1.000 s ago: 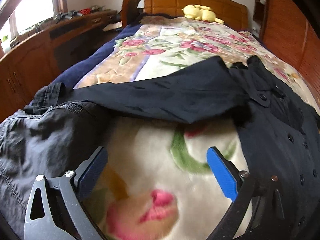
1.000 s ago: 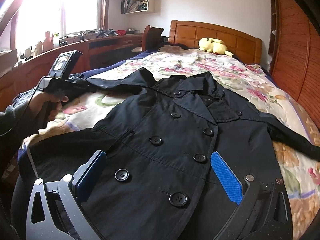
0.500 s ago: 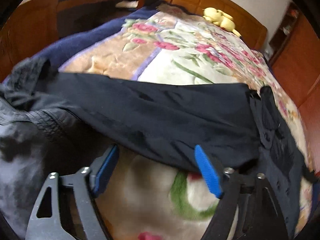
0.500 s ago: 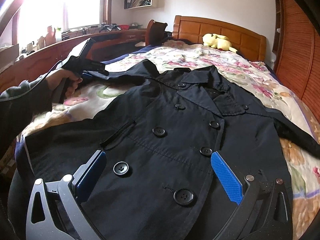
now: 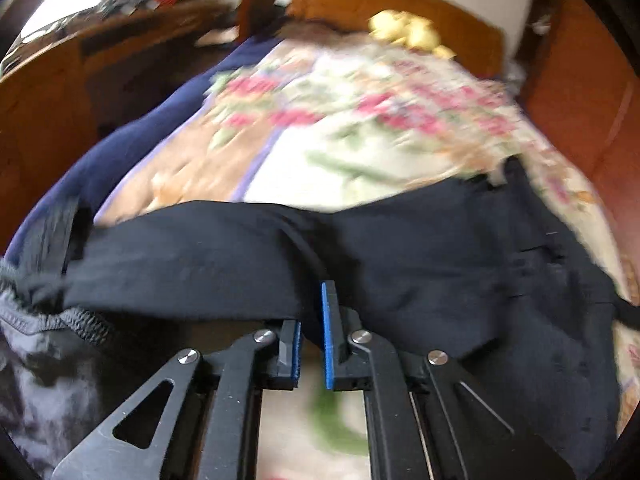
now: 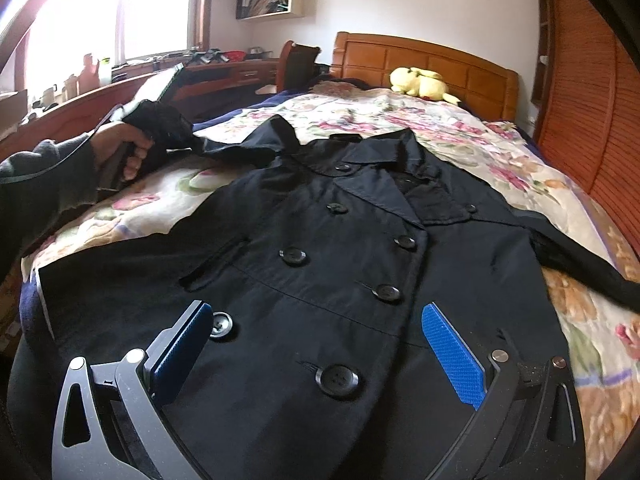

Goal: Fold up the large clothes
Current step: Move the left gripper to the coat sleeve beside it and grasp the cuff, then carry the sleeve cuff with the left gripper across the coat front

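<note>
Clenched on the lower edge of the sleeve (image 5: 248, 264), the left gripper (image 5: 311, 338) has its two blue pads (image 5: 329, 332) nearly together with dark cloth pinched between them; that view is smeared, so the grip shows only roughly. From the right wrist view the left hand (image 6: 128, 148) holds its tool at the far left side of the bed, with the sleeve (image 6: 244, 146) stretched from it to the coat's shoulder. Black coat (image 6: 340, 264) lies front up and flat along the middle of the floral blanket (image 6: 472, 136), collar toward the wooden headboard (image 6: 424, 60), hem hanging over the near edge. Its other sleeve (image 6: 580, 264) trails off to the right, nearly to the blanket's right border. Seven buttons (image 6: 337, 380) can be counted on the front. Right gripper (image 6: 316, 352) hovers released over the hem, its two blue pads spread wide and holding nothing. Bare blanket shows to the left of the coat body, between it and the left hand, and more between the collar and the headboard, where one yellow plush toy (image 6: 420, 82) rests. A wooden wall panel (image 6: 588, 92) runs close along the bed's right side.
</note>
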{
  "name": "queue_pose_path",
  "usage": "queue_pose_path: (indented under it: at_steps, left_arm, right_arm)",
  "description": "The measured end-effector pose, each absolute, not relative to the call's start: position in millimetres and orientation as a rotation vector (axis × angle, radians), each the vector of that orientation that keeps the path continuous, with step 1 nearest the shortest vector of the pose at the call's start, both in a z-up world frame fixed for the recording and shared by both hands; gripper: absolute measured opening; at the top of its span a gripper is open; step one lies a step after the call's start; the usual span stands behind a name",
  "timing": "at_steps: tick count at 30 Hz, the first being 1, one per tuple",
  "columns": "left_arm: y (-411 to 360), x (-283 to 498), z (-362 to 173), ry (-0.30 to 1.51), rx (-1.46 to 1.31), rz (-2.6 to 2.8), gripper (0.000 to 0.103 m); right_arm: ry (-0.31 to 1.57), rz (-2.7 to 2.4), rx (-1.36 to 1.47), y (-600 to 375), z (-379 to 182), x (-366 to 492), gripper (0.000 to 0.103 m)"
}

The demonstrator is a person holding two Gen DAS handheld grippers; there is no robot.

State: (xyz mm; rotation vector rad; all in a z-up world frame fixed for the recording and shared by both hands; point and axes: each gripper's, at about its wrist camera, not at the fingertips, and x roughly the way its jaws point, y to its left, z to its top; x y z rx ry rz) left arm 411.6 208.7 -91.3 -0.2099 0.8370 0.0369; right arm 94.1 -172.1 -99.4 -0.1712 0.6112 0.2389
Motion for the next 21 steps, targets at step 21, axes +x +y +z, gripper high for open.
queue_pose_path:
  at_steps: [21]
  left_arm:
    - [29,316,-12,0.82,0.233,-0.259,0.027]
  right_arm:
    - [0.608,0.121,-0.122,-201,-94,71,0.103]
